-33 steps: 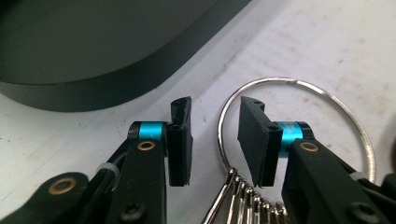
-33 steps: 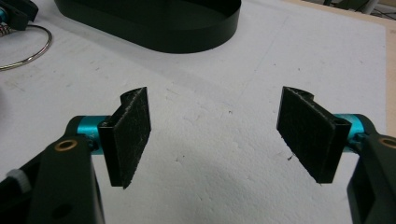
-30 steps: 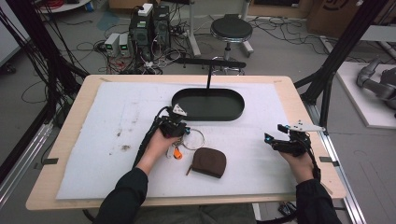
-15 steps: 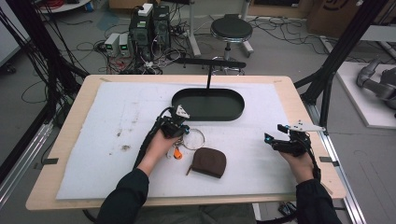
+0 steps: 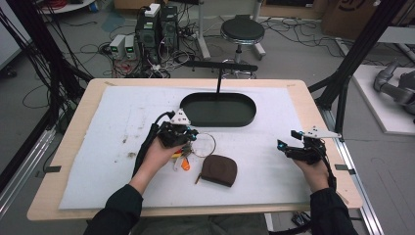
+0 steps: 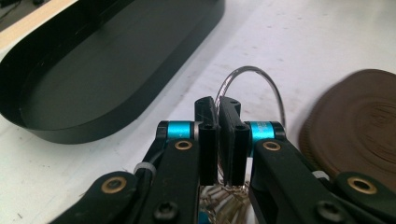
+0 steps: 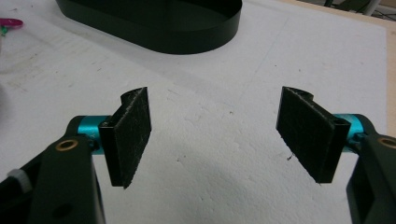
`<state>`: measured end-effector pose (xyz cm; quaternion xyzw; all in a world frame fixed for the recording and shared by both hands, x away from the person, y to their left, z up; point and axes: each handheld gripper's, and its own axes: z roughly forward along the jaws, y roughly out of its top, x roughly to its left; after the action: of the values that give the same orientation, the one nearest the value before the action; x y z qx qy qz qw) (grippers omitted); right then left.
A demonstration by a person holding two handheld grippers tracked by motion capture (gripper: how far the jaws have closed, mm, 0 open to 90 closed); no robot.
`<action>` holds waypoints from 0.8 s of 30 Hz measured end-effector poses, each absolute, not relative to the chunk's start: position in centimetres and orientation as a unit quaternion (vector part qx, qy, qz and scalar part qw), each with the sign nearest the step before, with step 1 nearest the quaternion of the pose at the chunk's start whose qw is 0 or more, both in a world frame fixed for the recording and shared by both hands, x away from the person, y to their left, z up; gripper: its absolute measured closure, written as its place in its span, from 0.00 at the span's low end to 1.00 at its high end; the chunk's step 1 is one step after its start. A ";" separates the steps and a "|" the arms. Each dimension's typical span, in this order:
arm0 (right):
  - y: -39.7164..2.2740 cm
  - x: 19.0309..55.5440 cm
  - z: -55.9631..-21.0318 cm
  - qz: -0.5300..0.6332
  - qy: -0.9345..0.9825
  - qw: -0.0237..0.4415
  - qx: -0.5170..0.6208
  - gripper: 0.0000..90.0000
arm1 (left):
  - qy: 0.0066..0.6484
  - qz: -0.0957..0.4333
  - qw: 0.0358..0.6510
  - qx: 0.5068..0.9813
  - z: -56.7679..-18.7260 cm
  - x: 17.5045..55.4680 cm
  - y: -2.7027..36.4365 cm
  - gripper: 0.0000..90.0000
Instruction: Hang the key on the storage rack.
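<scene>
Keys pinched beside an oval tray

The oval black tray (image 5: 218,109), smooth-walled, holds nothing on the white foam-covered surface (image 5: 98,147). The left gripper (image 6: 218,114) has its fingers clenched on a thin wire key ring (image 6: 261,77), keys dangling, just beside a round brown leather pouch (image 5: 219,169). The right gripper (image 7: 215,135) fingers, felt-faced, stand released, well apart.

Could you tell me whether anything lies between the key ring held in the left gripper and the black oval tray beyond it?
Nothing visible does. The left gripper is shut on the wire key ring, and bare white mat runs from there to the black oval tray. The brown pouch lies on the near side, away from that path.
</scene>
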<state>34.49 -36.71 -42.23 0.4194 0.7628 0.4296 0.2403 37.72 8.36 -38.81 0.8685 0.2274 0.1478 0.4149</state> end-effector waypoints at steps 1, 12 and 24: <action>-36.7 34.5 -42.2 0.429 0.763 0.240 0.420 0.30 | 0.223 0.148 0.416 0.869 -38.7 37.4 8.5 0.96; -36.7 34.5 -42.3 0.428 0.764 0.239 0.419 0.30 | 0.208 0.115 0.436 0.868 -39.3 36.3 9.4 0.95; -36.7 34.6 -42.4 0.427 0.765 0.236 0.421 0.30 | 0.190 0.088 0.428 0.879 -39.7 36.5 9.2 0.90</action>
<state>34.60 -36.73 -42.37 0.4207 0.7651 0.4266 0.2358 36.46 9.19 -39.73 0.8794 0.1897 0.0879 0.4277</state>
